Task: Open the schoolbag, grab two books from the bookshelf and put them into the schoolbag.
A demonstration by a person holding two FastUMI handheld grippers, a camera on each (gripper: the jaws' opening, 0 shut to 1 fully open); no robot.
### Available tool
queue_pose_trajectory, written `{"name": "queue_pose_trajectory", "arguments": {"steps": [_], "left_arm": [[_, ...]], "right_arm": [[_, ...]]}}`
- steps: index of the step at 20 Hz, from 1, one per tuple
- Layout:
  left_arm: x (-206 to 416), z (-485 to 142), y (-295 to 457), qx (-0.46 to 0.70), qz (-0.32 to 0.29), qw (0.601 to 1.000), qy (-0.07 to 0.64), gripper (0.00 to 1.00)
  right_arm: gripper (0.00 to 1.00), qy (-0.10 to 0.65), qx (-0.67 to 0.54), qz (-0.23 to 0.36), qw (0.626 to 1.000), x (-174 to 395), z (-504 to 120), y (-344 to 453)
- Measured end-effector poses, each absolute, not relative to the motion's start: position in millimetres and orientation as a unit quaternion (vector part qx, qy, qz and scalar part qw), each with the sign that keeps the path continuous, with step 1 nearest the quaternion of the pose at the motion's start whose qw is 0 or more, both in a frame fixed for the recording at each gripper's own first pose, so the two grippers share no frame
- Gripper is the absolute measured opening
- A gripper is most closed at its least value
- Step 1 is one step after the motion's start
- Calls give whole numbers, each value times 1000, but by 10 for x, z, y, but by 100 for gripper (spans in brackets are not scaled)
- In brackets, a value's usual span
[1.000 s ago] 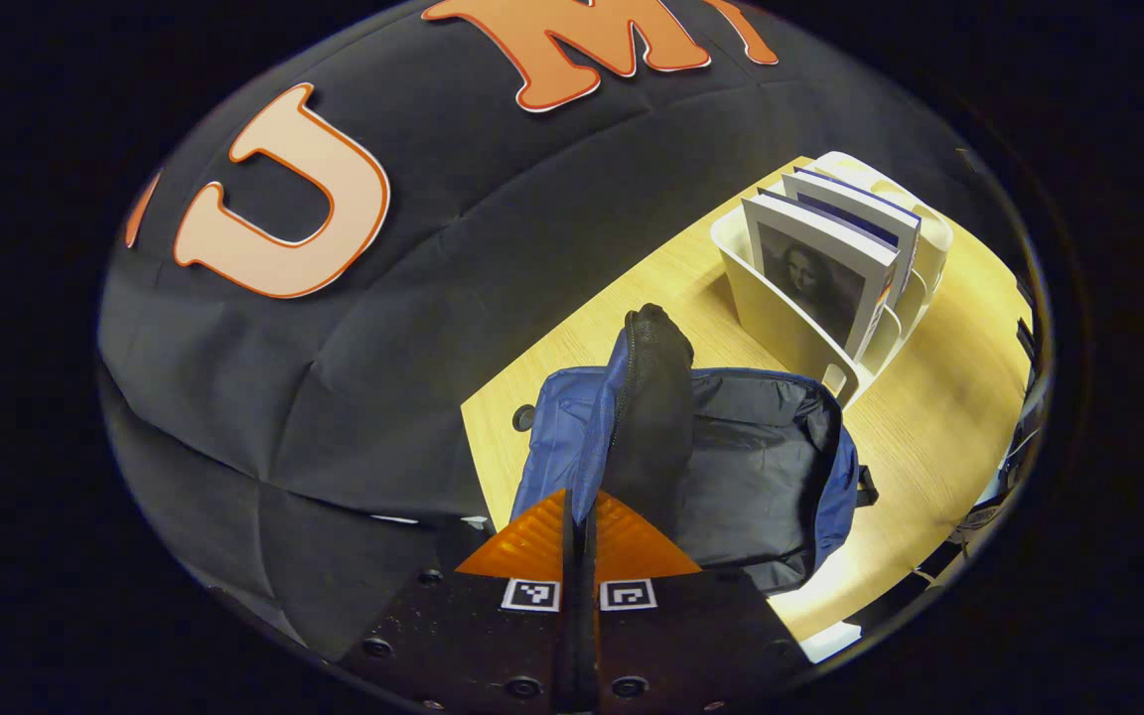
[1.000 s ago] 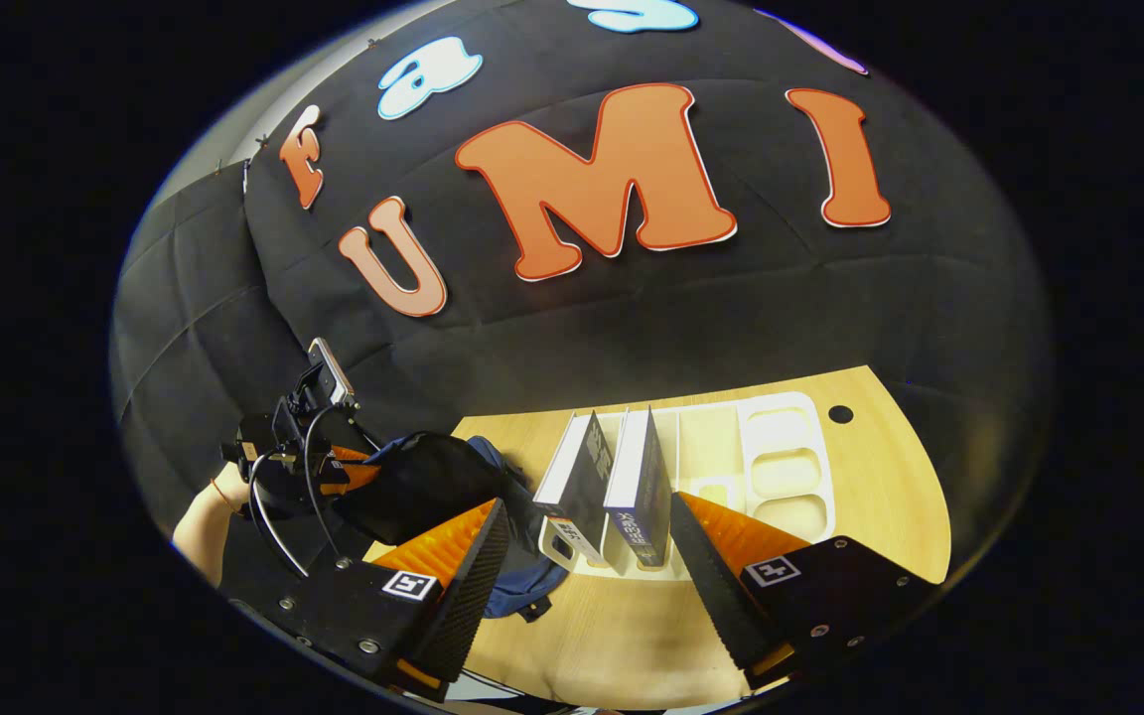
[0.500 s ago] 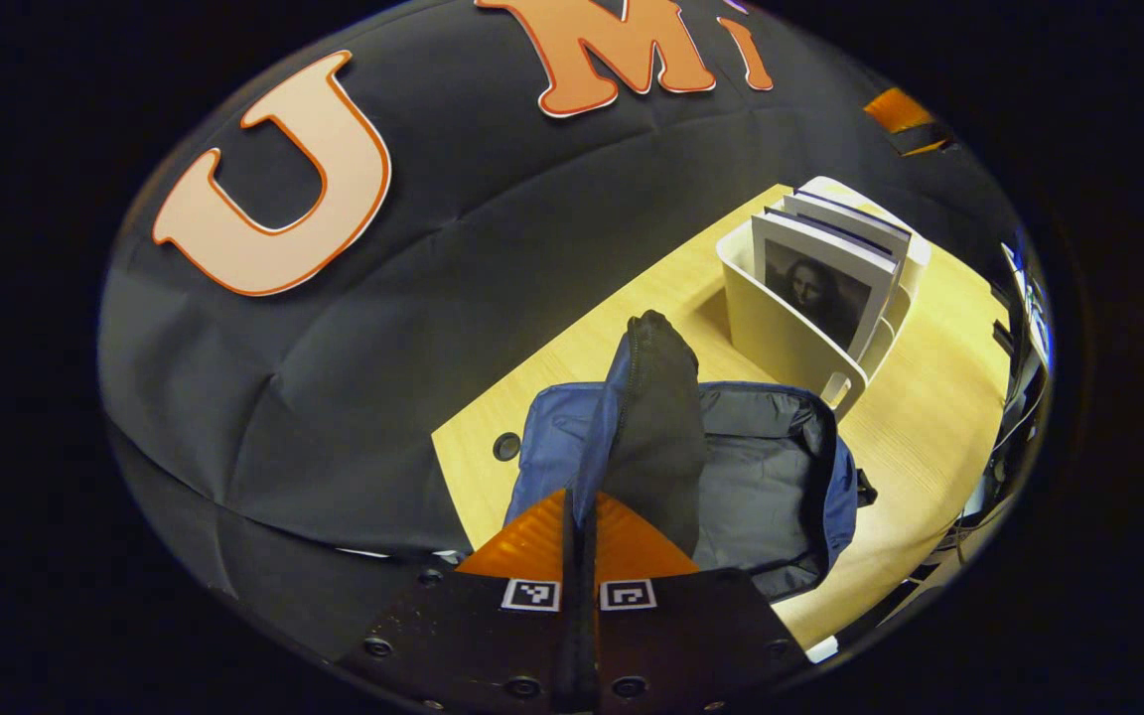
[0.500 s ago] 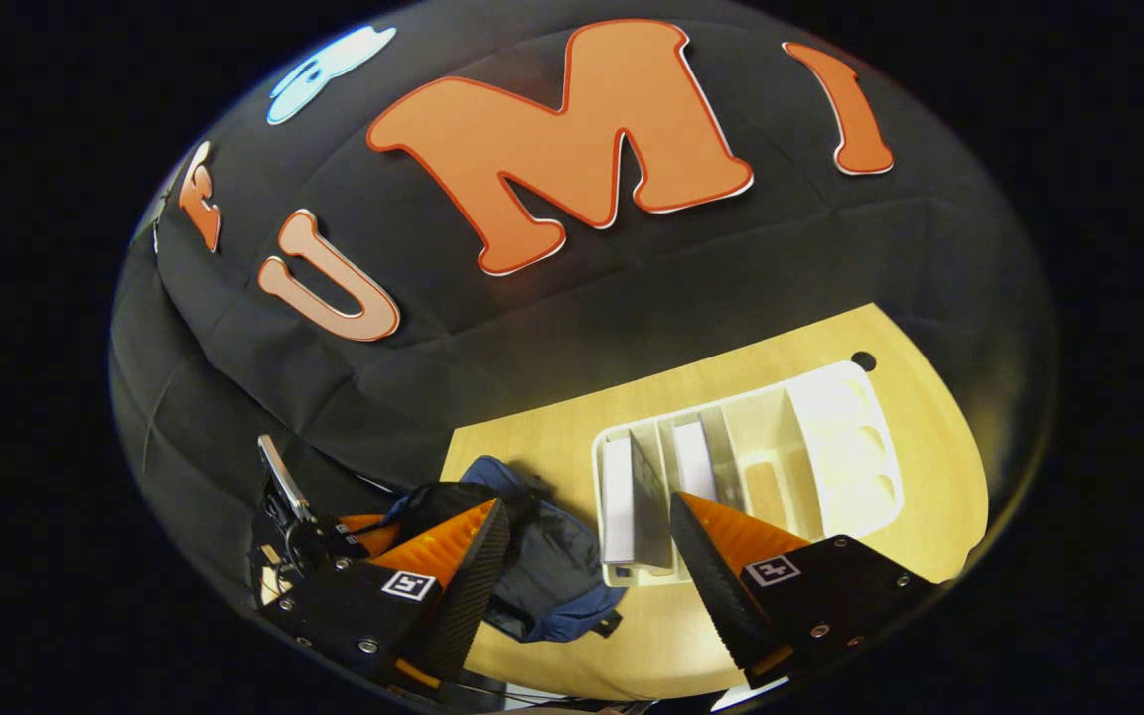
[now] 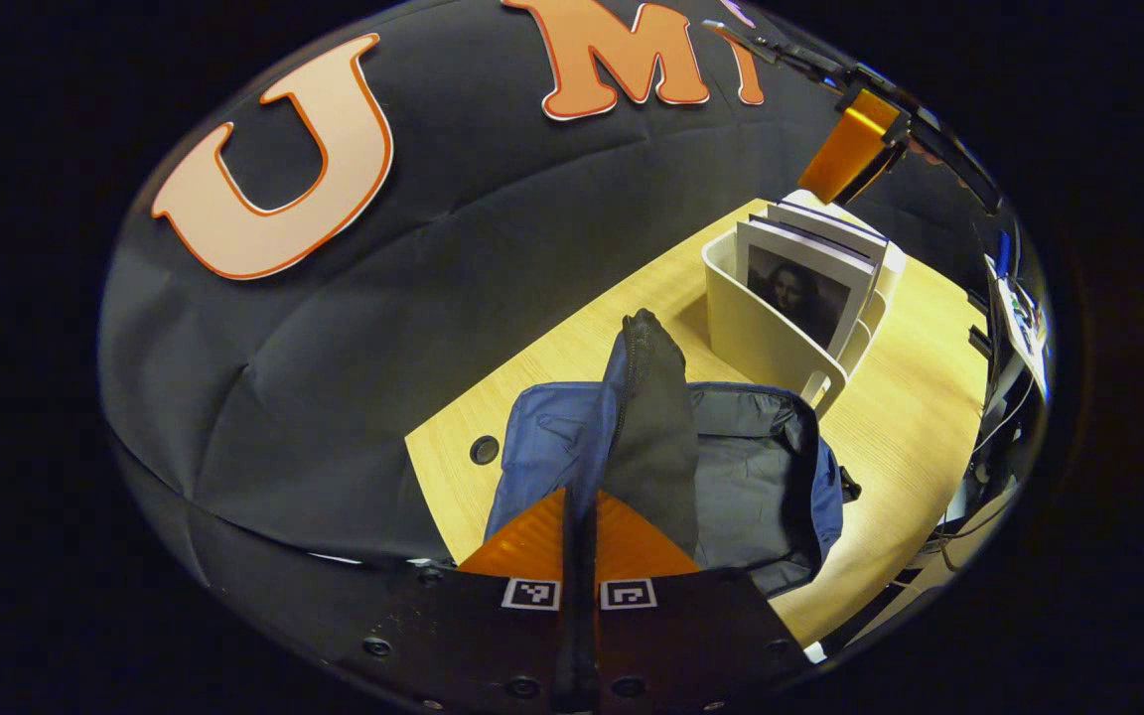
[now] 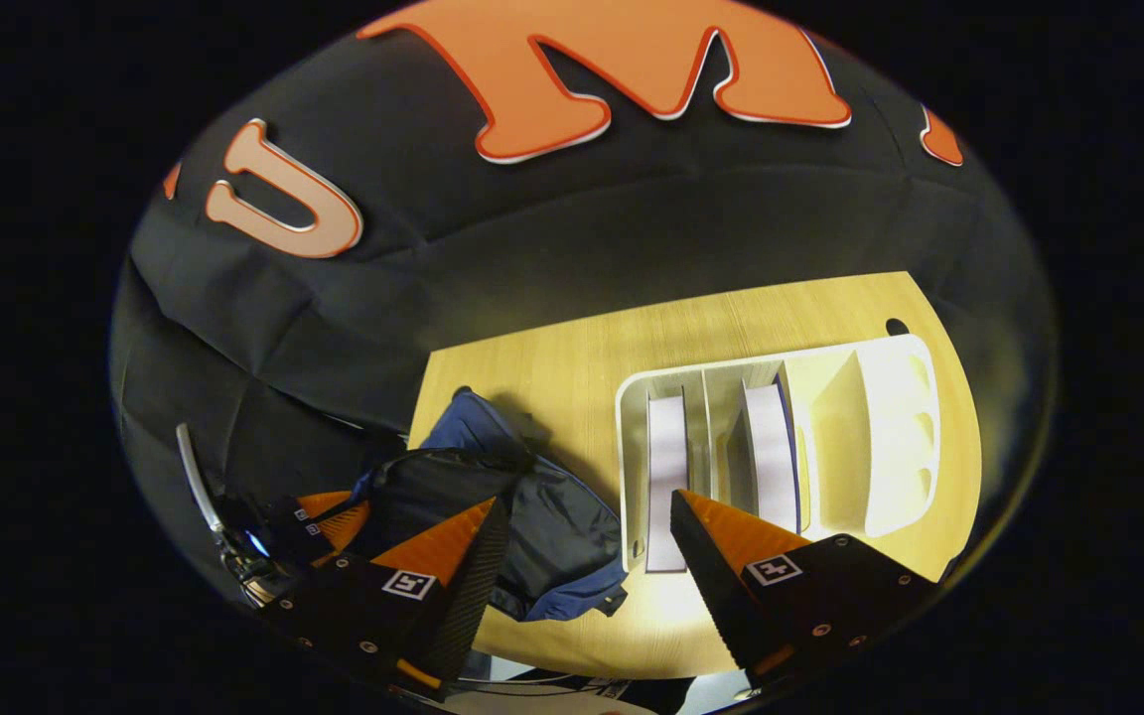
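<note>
1. Right gripper (image 6: 582,536): jaws apart, empty; risen above the bookshelf (image 6: 860,437), both books (image 6: 668,467) now seen from above, ungrasped.
2. Left gripper (image 5: 577,516): jaws clamped on schoolbag flap (image 5: 651,417); schoolbag (image 5: 761,487) held open beside the bookshelf, mid-surface.

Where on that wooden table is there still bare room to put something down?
Bare wood lies between the booth's cloth wall and the schoolbag, and along the table behind the white bookshelf. A front strip below the bookshelf is free too. It is crowded where schoolbag and bookshelf nearly meet.
</note>
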State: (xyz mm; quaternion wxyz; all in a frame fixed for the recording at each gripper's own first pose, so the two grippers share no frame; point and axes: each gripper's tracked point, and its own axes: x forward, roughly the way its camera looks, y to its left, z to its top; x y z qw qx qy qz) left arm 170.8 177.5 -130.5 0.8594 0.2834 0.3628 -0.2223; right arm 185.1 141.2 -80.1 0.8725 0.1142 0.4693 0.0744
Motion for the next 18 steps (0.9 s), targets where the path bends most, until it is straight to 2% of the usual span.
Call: {"name": "queue_pose_trajectory", "arguments": {"steps": [7, 15, 16, 17, 18], "left_arm": [[1775, -1392, 1820, 280, -229, 856, 369, 1], [1765, -1342, 1838, 290, -236, 851, 368, 0], [1762, -1334, 1830, 290, -237, 851, 368, 1], [1754, -1322, 1813, 289, -238, 851, 368, 1], [1741, -1313, 1816, 289, -239, 851, 368, 1]], "right_arm": [[97, 528, 64, 54, 845, 2007, -1315, 1311], [96, 557, 38, 33, 829, 2093, -1632, 1292], [89, 557, 34, 29, 829, 2121, -1683, 1263], [76, 560, 29, 24, 827, 2124, -1720, 1214], [58, 562, 25, 16, 826, 2103, -1745, 1201]]}}
